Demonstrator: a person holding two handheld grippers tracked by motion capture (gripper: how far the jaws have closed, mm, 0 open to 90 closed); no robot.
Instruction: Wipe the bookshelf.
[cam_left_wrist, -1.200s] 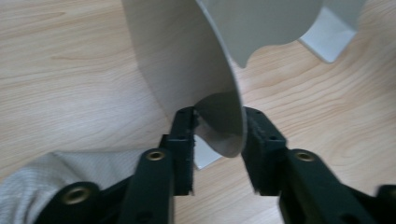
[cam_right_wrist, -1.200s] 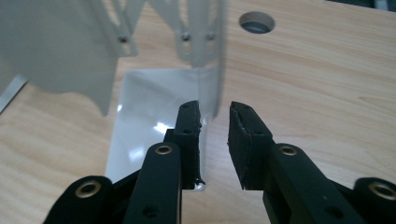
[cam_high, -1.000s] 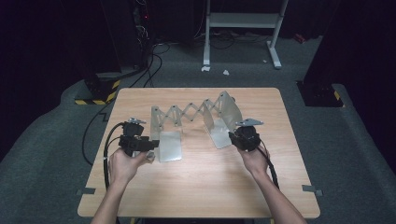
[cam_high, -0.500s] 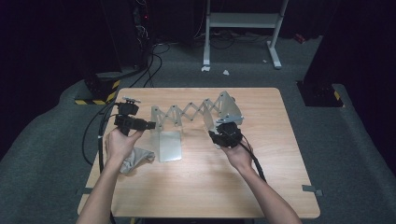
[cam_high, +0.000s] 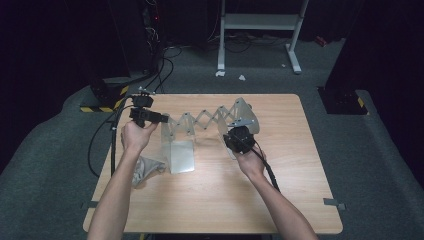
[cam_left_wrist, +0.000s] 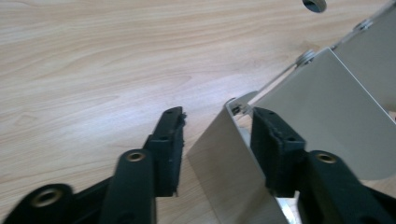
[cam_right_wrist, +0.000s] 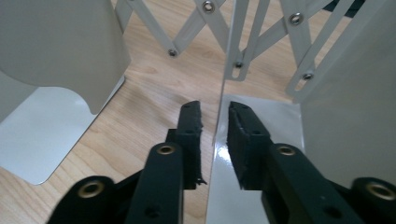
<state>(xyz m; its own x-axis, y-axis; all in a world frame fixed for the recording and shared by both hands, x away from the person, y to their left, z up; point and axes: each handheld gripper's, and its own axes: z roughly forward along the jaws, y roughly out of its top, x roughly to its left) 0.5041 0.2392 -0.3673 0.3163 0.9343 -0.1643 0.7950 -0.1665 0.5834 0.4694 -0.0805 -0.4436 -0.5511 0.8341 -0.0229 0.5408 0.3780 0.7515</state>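
High view: an expandable metal bookend rack (cam_high: 207, 122), its scissor lattice stretched across the wooden table (cam_high: 280, 200), is seen worked from both ends. A crumpled grey cloth (cam_high: 145, 170) is seen lying near the table's left edge, just beside the rack's flat base plate (cam_high: 180, 156) and partly covered by the left forearm. Black cables (cam_high: 102, 135) are seen trailing off the left edge toward the floor.

The left gripper (cam_left_wrist: 217, 130) is held wide open astride the rack's end panel (cam_left_wrist: 233, 172), with the right jaw against the metal and the left jaw clear of it. The right gripper (cam_right_wrist: 214, 119) is narrowed around an upright plate (cam_right_wrist: 224, 140) at the other end, with thin gaps left on both sides; a firm pinch cannot be told.

Compared with half a second earlier, the left gripper is found farther back on the table, and the lattice is drawn longer.
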